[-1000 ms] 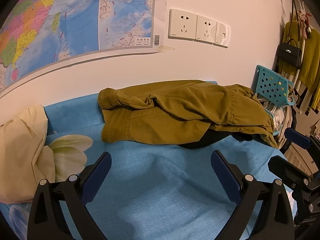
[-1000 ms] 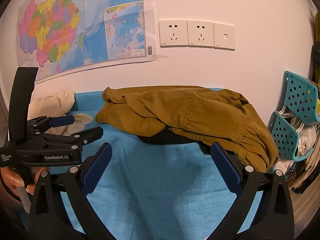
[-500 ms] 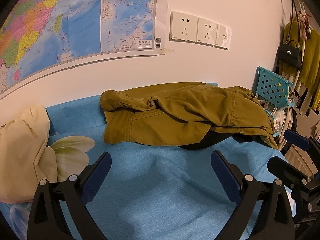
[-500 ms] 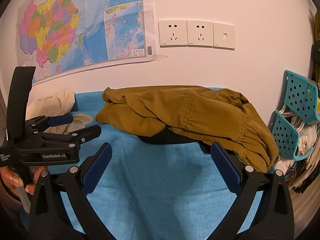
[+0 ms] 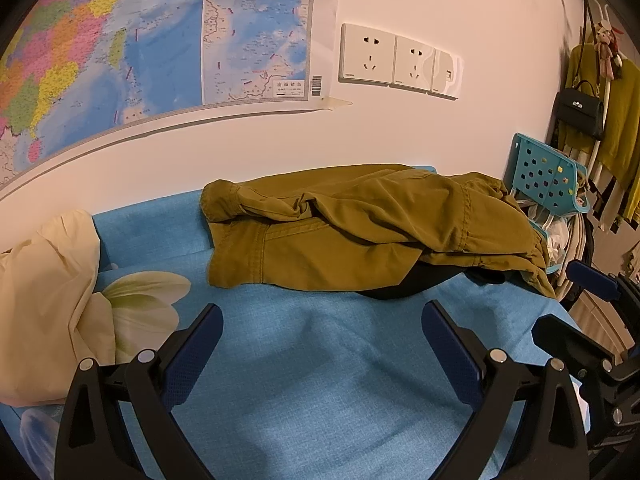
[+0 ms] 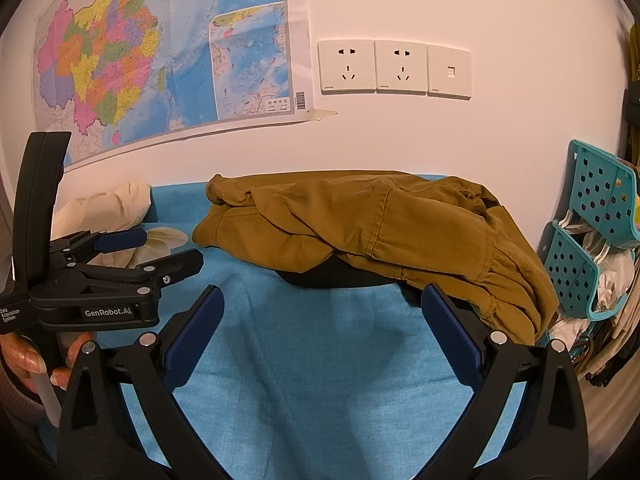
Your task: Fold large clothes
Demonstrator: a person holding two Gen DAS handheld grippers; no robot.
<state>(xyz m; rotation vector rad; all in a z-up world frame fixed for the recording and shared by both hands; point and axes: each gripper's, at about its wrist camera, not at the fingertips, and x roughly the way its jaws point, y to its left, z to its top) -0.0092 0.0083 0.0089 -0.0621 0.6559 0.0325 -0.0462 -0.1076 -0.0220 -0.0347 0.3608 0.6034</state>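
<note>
A crumpled olive-brown garment (image 5: 360, 232) (image 6: 380, 224) lies in a heap on the blue bed cover (image 5: 320, 380) against the wall, with a dark lining showing under its front edge. My left gripper (image 5: 322, 320) is open over bare cover, short of the garment's near hem. The right gripper (image 6: 322, 304) is also open with nothing between its fingers, just in front of the garment's dark underside. In the right wrist view the left gripper (image 6: 160, 248) shows at the left, held by a hand (image 6: 28, 360).
A cream cloth (image 5: 44, 300) lies bunched at the left on a flower print. A teal perforated basket (image 5: 548, 180) (image 6: 592, 232) with laundry stands at the bed's right end. Clothes and a black handbag (image 5: 580, 110) hang beyond. Map and wall sockets (image 6: 394, 67) are behind.
Both grippers have drifted very slightly; the left wrist view has shifted a little so the garment sits lower. Both stay open and the garment has not moved.
</note>
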